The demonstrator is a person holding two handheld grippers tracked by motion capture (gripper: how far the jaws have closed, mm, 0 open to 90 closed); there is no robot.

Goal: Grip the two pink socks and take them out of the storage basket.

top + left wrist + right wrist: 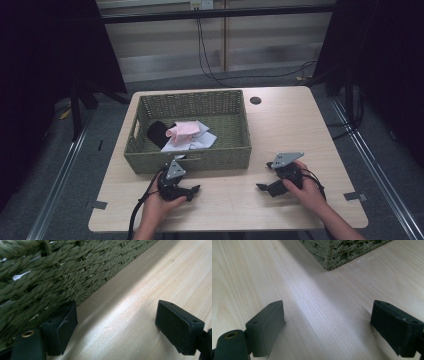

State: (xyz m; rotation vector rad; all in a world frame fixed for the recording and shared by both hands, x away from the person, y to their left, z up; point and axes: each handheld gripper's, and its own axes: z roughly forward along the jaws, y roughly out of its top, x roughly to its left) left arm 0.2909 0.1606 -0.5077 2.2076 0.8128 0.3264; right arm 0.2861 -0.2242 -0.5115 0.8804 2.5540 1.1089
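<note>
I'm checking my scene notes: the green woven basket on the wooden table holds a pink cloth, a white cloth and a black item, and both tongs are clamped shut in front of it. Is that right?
Not quite. Both the left tongs and the right tongs stand open and hold nothing, as each gripper view shows. The green woven basket on the wooden table does hold the pink cloth, white cloth and black item.

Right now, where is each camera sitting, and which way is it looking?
High view: above the person's side, looking forward and down on the pale wooden table; shows both hands, left claw, right claw.
Left gripper view: rides the left claw, low over the table, facing the green woven wicker basket; its black jaws stand apart.
Right gripper view: rides the right claw, facing the basket's corner; jaws apart.
All three share basket and table.
</note>
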